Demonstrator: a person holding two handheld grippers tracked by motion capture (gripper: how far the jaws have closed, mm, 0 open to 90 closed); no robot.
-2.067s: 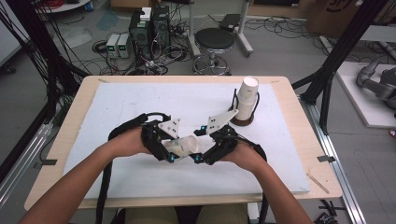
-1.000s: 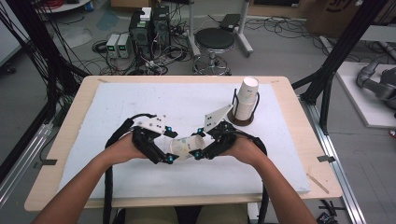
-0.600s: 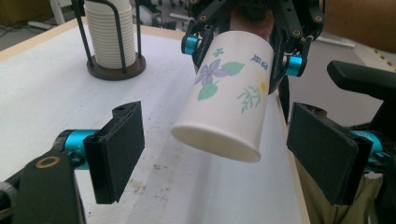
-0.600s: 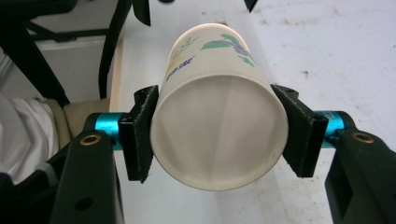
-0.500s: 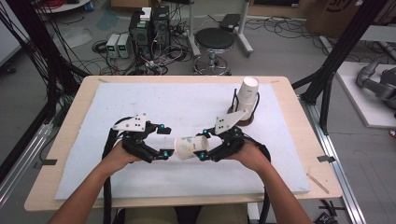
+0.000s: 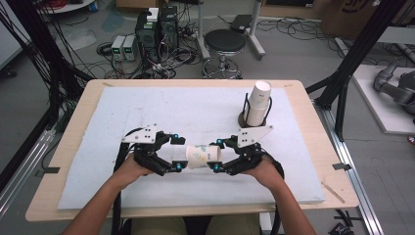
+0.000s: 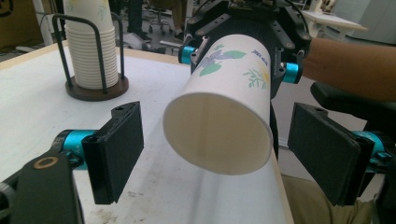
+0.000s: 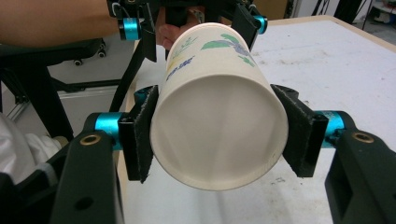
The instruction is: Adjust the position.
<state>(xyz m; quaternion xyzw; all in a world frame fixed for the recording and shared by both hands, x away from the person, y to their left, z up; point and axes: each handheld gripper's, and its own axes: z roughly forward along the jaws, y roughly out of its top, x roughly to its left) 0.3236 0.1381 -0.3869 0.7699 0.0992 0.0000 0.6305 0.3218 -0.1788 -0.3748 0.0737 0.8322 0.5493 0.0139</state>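
A workshop floor strewn with cables, a round stool (image 6: 224, 41) and some electronics boxes lies beyond a wooden table (image 6: 313, 147) topped with a white foam sheet (image 6: 147, 112). In the high view, a stack of paper cups (image 6: 258, 103) stands upright in a wire holder toward the far right of the sheet. Near the person's edge, a single paper cup (image 6: 203, 156) with a floral print lies level above the sheet — held between the two tools. The right gripper (image 6: 221, 155) grasps one end of it; the left gripper (image 6: 178, 154) sits at the other end, just beside it.

In the left gripper view, the left gripper (image 7: 215, 154) has its black pads standing wide on either side of the cup (image 7: 224, 116), with a clear gap to each — released, touching nothing. The jaws have just been opening further, the cup's end lying between them but free. The far end of the cup sits in the other tool, whose blue knobs flank it. The cup stack (image 7: 91, 46) stands behind on its dark round base.

In the right gripper view, the right gripper (image 8: 217, 133) is clenched on the cup (image 8: 219, 126), both pads pressed flat against its sides near the end that faces the camera. The left tool stands at the cup's other end.
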